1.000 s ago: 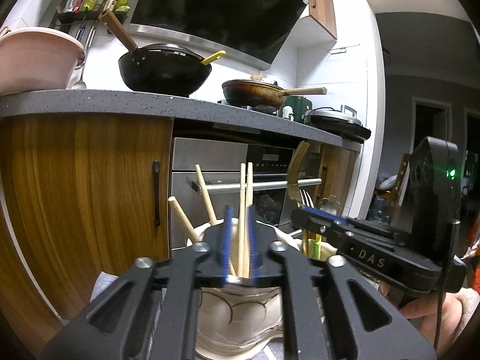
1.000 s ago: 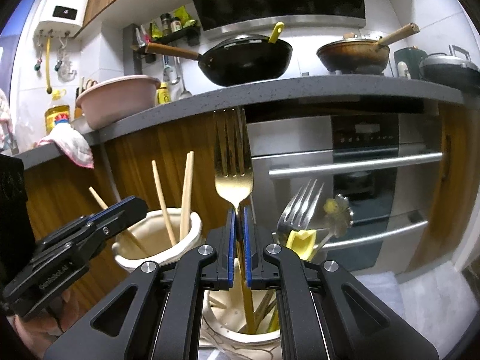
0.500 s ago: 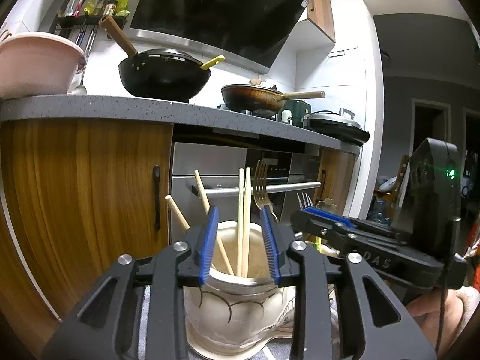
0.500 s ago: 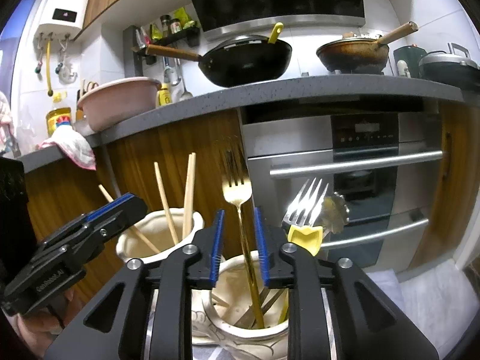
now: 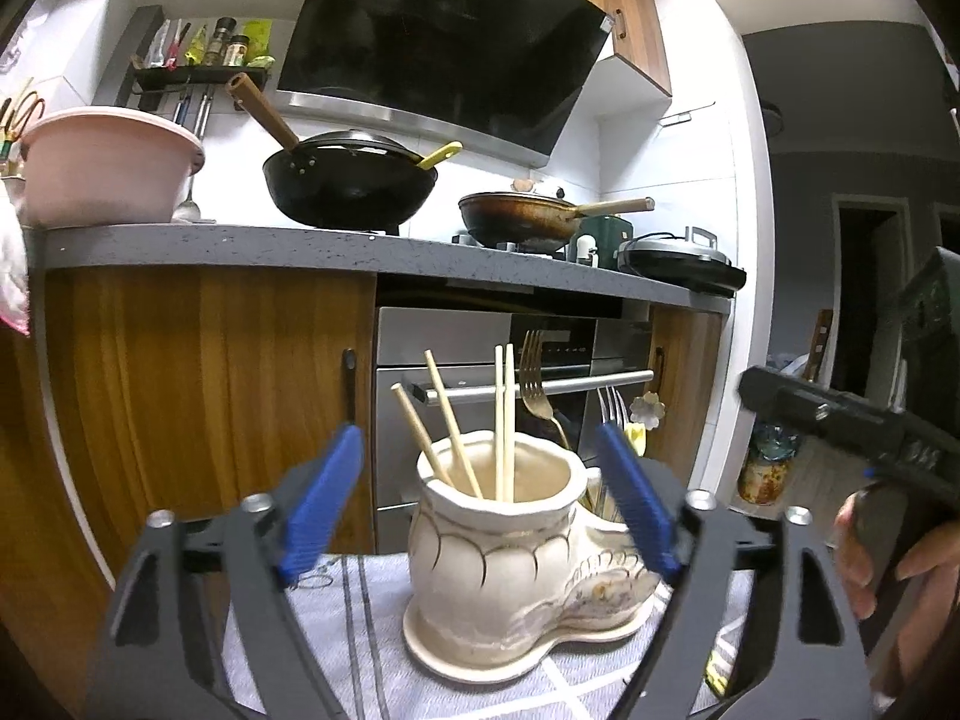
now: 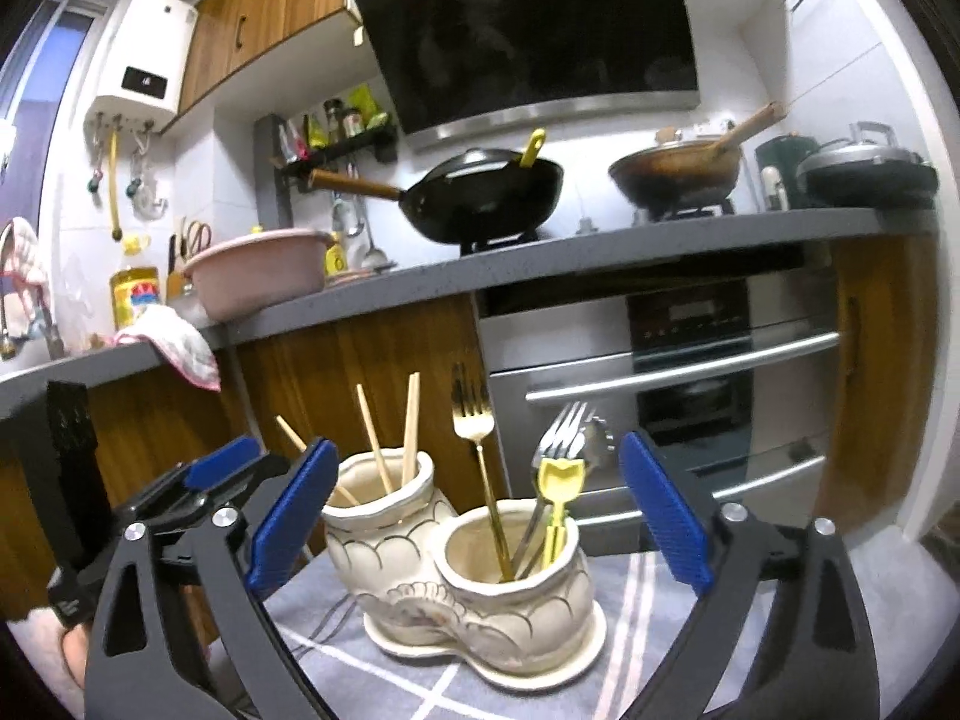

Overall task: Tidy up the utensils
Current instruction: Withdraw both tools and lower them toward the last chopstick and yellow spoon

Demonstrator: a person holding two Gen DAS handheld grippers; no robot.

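Note:
A cream ceramic holder [image 6: 474, 600] with two cups stands on a striped cloth. Its left cup [image 5: 498, 540] holds several wooden chopsticks [image 5: 504, 420]. Its right cup [image 6: 510, 564] holds a gold fork [image 6: 474, 420], silver forks [image 6: 561, 438] and a yellow-handled utensil [image 6: 561, 480]. My left gripper [image 5: 480, 510] is in front of the chopstick cup, its jaws opening wide, nothing pressed between the pads. My right gripper [image 6: 480, 516] is back from the holder, jaws opening wide too, the gold fork free in the cup. The right gripper also shows at the right edge [image 5: 852, 420] of the left wrist view.
Behind the holder are wooden cabinet doors [image 5: 198, 396] and a steel oven [image 6: 678, 384] under a grey countertop [image 6: 540, 252]. On it sit a pink basin [image 5: 102, 168], a black wok [image 6: 480, 192] and a brown pan [image 6: 678, 174]. A person's hand [image 5: 888, 564] holds the right gripper.
Both grippers opened from shut to wide and drew back from the holder. The left let go of the chopsticks, the right let go of the gold fork, which now stands in the right cup.

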